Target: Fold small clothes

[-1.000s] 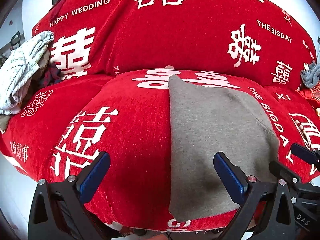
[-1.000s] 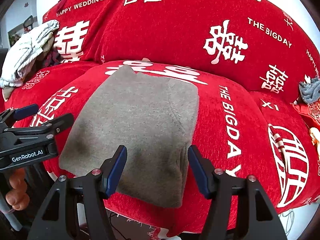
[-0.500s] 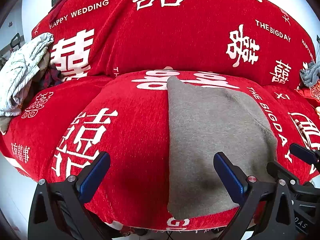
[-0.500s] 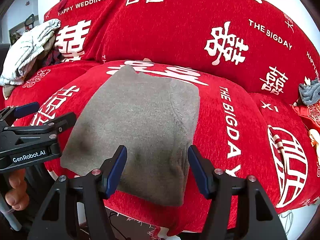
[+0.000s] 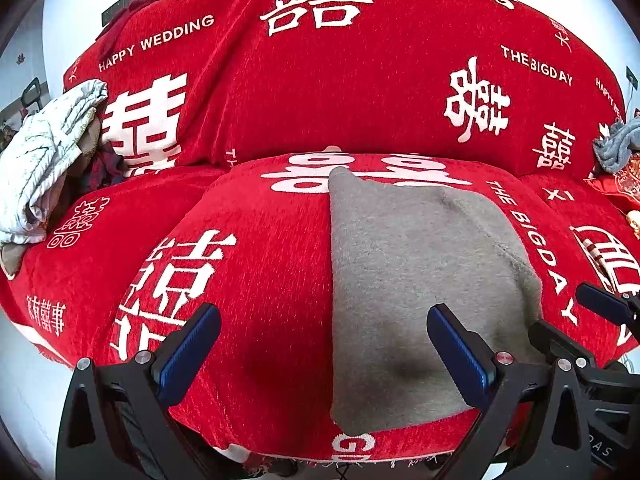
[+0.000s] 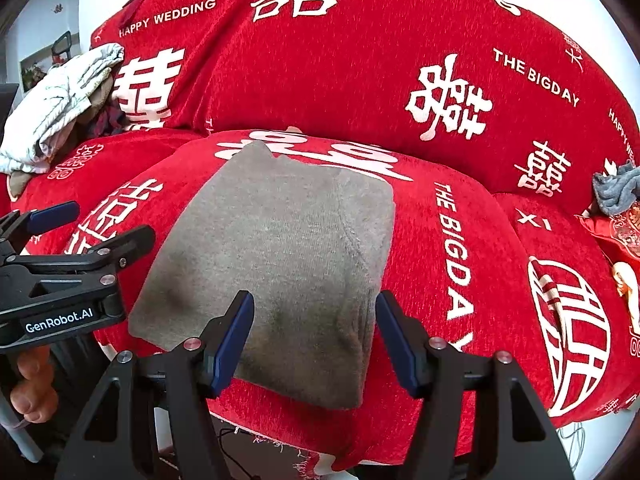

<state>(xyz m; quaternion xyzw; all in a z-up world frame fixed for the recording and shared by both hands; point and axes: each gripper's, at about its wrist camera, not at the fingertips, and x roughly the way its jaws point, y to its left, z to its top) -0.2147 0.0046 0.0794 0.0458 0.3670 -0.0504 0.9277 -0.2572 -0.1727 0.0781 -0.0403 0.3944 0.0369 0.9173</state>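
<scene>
A grey knitted garment [image 5: 416, 280] [image 6: 280, 264] lies folded flat on the middle seat cushion of a red sofa [image 5: 256, 264] [image 6: 492, 280] printed with white characters. My left gripper [image 5: 320, 340] hovers open over the garment's left edge near the sofa's front, nothing between its blue pads. Over the garment's near right corner my right gripper [image 6: 314, 330] is open too, its jaws apart above the cloth and not pressing it. The left gripper [image 6: 60, 248] shows at the left of the right wrist view, with a hand [image 6: 30, 384] under it.
A crumpled white garment [image 5: 44, 156] [image 6: 60, 108] is piled on the left armrest. A grey cloth [image 5: 618, 146] [image 6: 616, 188] and a red embroidered item [image 6: 620, 232] lie at the far right. The sofa's front edge drops off just below the grippers.
</scene>
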